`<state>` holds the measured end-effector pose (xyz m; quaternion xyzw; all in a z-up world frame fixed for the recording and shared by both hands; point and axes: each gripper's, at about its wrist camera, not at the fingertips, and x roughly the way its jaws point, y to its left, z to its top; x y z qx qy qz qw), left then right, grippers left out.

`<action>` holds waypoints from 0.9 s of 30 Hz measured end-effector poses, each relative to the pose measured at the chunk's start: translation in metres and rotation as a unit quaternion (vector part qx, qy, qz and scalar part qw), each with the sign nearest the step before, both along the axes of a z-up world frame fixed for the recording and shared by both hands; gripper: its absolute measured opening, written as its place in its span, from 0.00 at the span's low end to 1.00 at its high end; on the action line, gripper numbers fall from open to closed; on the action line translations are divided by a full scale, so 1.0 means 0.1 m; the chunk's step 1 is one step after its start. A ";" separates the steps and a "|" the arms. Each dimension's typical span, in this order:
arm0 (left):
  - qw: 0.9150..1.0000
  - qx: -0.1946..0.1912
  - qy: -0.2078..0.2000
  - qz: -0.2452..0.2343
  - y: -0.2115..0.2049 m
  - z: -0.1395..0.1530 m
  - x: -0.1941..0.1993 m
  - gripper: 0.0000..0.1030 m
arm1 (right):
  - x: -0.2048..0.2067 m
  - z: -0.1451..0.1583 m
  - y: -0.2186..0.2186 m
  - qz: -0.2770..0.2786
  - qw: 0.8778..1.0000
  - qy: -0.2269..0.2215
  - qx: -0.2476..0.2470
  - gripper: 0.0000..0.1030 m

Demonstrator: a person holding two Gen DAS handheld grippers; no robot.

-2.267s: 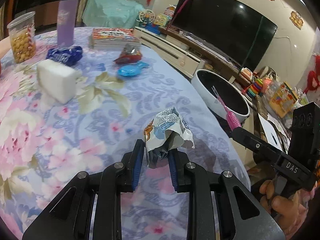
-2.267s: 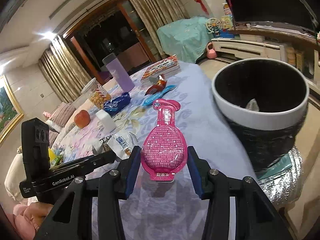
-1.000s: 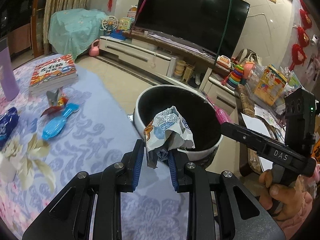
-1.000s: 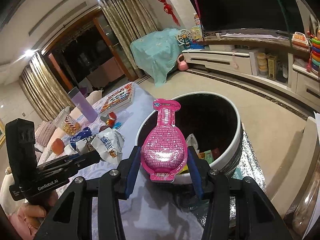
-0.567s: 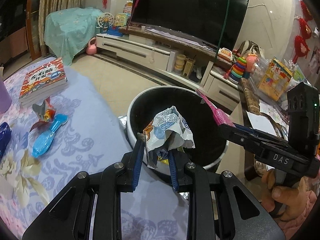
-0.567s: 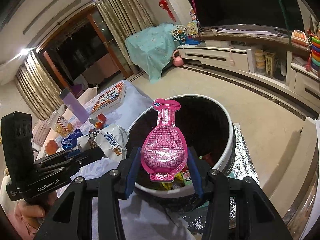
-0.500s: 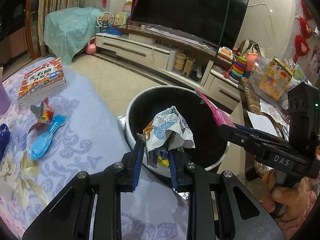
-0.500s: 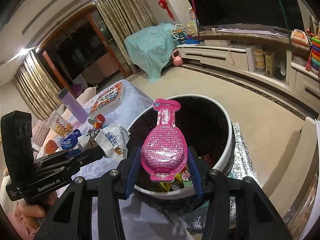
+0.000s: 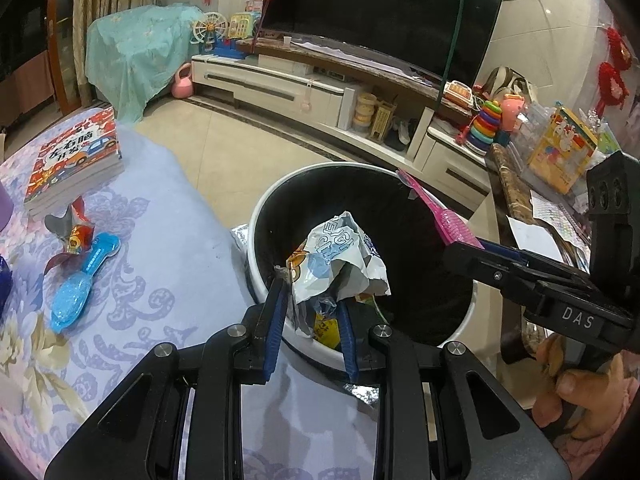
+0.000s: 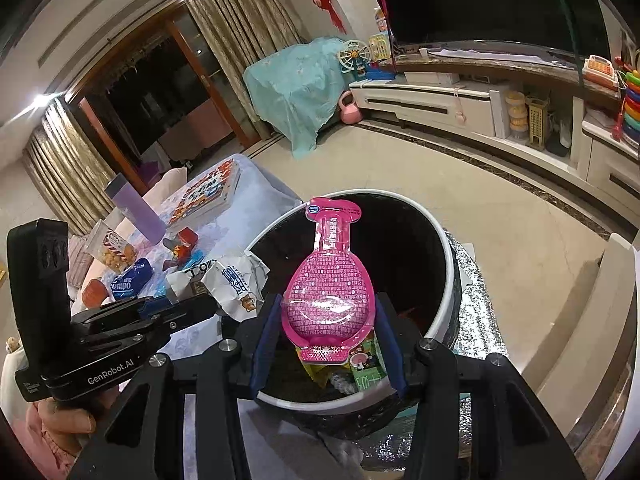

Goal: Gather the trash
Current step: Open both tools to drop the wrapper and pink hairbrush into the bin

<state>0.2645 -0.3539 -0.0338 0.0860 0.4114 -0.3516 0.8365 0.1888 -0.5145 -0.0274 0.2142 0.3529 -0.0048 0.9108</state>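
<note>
My left gripper (image 9: 313, 294) is shut on a crumpled white and blue wrapper (image 9: 340, 264) and holds it over the near rim of the round black bin with a white rim (image 9: 262, 216). My right gripper (image 10: 326, 330) is shut on a pink spoon-shaped blister pack (image 10: 330, 284) above the same bin (image 10: 448, 276). The pink pack also shows in the left wrist view (image 9: 438, 216), and the wrapper in the right wrist view (image 10: 236, 284). Several bits of trash (image 10: 364, 368) lie inside the bin.
On the floral tablecloth (image 9: 168, 264) lie a blue spoon-shaped pack (image 9: 82, 282), a red foil wrapper (image 9: 74, 228) and a book (image 9: 74, 156). A purple bottle (image 10: 134, 208), snack jar (image 10: 114, 246) and blue packet (image 10: 130, 282) stand farther back. A TV cabinet (image 9: 304, 92) lines the wall.
Both grippers have moved off the table to above the bin, each keeping its hold. The bin's inside and the trash in it have come into view.
</note>
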 end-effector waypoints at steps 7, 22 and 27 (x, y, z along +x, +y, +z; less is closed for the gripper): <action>1.000 0.005 0.004 0.002 -0.03 0.00 0.07 0.24 | 0.06 -0.01 -0.05 0.001 1.000 0.006 -0.002 0.46; 1.000 -0.006 0.008 0.027 0.30 -0.04 -0.05 0.58 | -0.04 0.06 -0.10 -0.017 1.000 -0.008 0.011 0.60; 0.999 -0.010 0.004 0.053 0.65 -0.10 -0.23 0.61 | -0.14 0.09 0.03 -0.016 0.999 -0.016 0.028 0.71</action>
